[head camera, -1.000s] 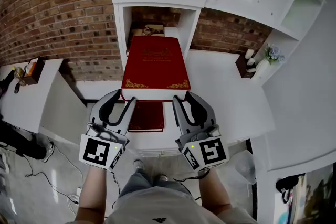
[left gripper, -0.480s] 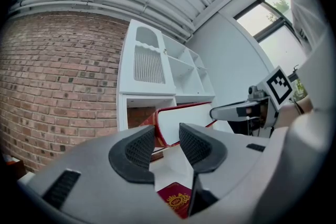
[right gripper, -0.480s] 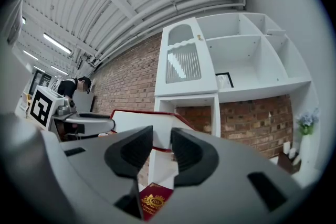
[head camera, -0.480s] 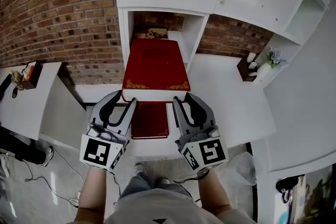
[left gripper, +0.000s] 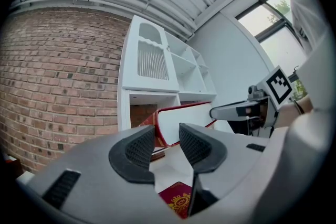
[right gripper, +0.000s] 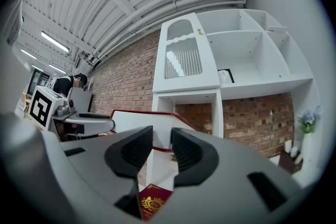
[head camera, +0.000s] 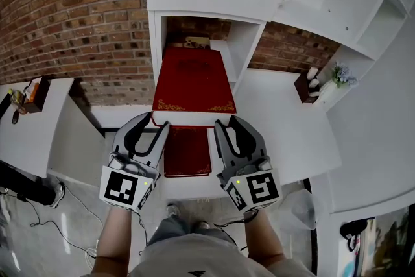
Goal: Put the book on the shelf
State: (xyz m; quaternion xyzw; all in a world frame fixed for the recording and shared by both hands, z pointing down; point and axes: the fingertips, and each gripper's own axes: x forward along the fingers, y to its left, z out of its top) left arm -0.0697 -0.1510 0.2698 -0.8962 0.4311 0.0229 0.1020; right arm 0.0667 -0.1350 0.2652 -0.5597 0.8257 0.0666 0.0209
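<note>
Treating the red hardcover book [head camera: 193, 84] as heavy, stiff, slick-covered: far end in the shelf cubby [head camera: 241, 52] mouth, left gripper [head camera: 152, 123] and right gripper [head camera: 227, 121] fingers [head camera: 249, 132] clamped on its near corners, where we'd hold.

Red book [head camera: 194, 84] with gold scrollwork border, white shelf [head camera: 155, 36], reddish-brown brick wall [head camera: 71, 16].

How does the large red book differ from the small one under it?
The large book is far bigger than the small book. The large book is gripped by left gripper and right gripper; the small book lies flat on the counter, untouched. Both are red with gold decoration.
</note>
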